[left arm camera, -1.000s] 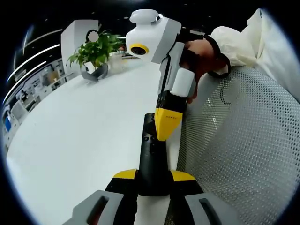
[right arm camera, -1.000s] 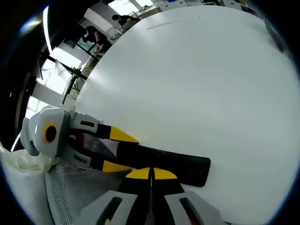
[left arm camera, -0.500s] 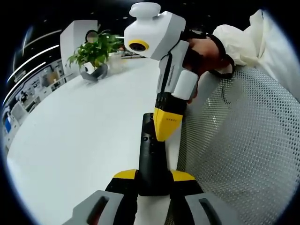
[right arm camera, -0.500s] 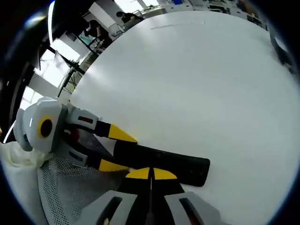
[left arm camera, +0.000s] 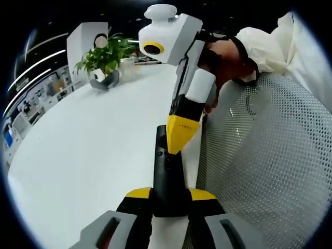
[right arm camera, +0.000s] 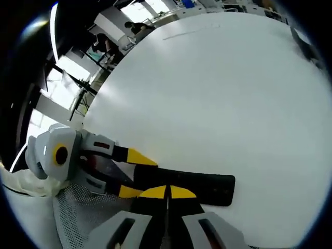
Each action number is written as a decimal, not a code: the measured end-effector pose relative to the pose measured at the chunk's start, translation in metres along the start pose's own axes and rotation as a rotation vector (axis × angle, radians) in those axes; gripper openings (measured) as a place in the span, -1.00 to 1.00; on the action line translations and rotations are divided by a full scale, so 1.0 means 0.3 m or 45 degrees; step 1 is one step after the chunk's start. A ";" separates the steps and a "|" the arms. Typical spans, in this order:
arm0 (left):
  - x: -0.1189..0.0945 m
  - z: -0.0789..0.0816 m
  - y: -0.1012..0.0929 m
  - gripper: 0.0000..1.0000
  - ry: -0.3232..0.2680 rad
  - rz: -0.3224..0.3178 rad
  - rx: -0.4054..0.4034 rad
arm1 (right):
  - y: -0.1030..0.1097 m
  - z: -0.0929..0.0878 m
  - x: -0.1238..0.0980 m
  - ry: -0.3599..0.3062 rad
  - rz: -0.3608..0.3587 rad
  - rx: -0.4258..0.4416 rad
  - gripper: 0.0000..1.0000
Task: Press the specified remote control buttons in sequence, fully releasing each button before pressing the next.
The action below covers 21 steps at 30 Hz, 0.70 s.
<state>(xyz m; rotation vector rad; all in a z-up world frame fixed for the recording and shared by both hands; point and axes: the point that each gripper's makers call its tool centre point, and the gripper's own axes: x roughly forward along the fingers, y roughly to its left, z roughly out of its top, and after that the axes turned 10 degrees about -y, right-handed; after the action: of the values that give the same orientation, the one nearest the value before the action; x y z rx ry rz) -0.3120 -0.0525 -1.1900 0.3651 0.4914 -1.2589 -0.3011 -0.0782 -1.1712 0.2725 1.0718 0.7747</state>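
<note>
A long black remote (left arm camera: 167, 174) lies lengthwise at the white table's edge, and my left gripper (left arm camera: 170, 193) is shut on its near end, one yellow fingertip on each side. My right gripper (left arm camera: 178, 139) comes down from above with its yellow tips shut together on the remote's upper button area; I cannot tell how firmly they press. In the right gripper view, my right gripper (right arm camera: 167, 192) has its closed tips over the remote (right arm camera: 207, 184). The left gripper (right arm camera: 134, 174) clamps the remote's other end from the left.
The white table (left arm camera: 88, 140) stretches left and far. A potted plant (left arm camera: 104, 59) stands at the table's far side. A grey mesh chair (left arm camera: 270, 155) sits right beside the remote. A person's hand (left arm camera: 225, 59) in a white sleeve (left arm camera: 270, 44) holds the right gripper.
The right gripper has tilted a little, its head swinging left, while its closed tips stay over the same part of the remote. The left gripper and remote have not moved.
</note>
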 end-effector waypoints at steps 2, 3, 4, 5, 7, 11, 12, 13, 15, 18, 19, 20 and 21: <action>0.000 0.000 -0.002 -0.50 -0.001 -0.003 0.001 | -0.007 -0.006 0.002 0.013 -0.022 -0.015 -1.00; 0.001 0.001 -0.005 -0.50 -0.002 -0.007 0.003 | -0.013 -0.011 0.005 0.024 -0.042 -0.046 -1.00; 0.003 0.001 -0.008 -0.50 -0.003 -0.012 0.007 | -0.010 -0.012 0.007 0.027 -0.042 -0.059 -1.00; 0.004 0.002 -0.010 -0.50 -0.003 -0.013 0.006 | -0.004 -0.011 0.012 0.026 -0.030 -0.061 -1.00; 0.007 0.003 -0.014 -0.50 -0.004 -0.020 0.011 | 0.007 -0.011 0.017 0.029 -0.005 -0.059 -1.00; 0.009 0.006 -0.016 -0.50 -0.009 -0.022 0.011 | 0.006 -0.013 0.026 0.042 0.000 -0.061 -1.00; 0.009 0.007 -0.017 -0.50 -0.010 -0.023 0.010 | 0.005 -0.012 0.028 0.041 0.000 -0.061 -1.00; 0.010 0.008 -0.018 -0.50 -0.011 -0.025 0.012 | 0.005 -0.011 0.030 0.042 0.002 -0.059 -1.00; 0.011 0.008 -0.018 -0.50 -0.012 -0.025 0.011 | 0.000 -0.014 0.034 0.050 0.001 -0.056 -1.00; 0.012 0.007 -0.016 -0.50 -0.014 -0.024 0.008 | -0.002 -0.015 0.033 0.055 -0.005 -0.061 -1.00; 0.012 0.007 -0.015 -0.50 -0.014 -0.024 0.008 | -0.002 -0.014 0.034 0.054 -0.006 -0.062 -1.00; 0.012 0.007 -0.014 -0.50 -0.014 -0.024 0.008 | -0.003 -0.014 0.034 0.054 -0.008 -0.063 -1.00; 0.012 0.007 -0.013 -0.50 -0.014 -0.024 0.008 | -0.004 -0.013 0.035 0.055 -0.008 -0.069 -1.00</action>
<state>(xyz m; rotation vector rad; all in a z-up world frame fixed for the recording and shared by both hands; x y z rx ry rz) -0.3147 -0.0578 -1.1901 0.3591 0.4829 -1.2805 -0.3012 -0.0724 -1.1808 0.2071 1.0900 0.8059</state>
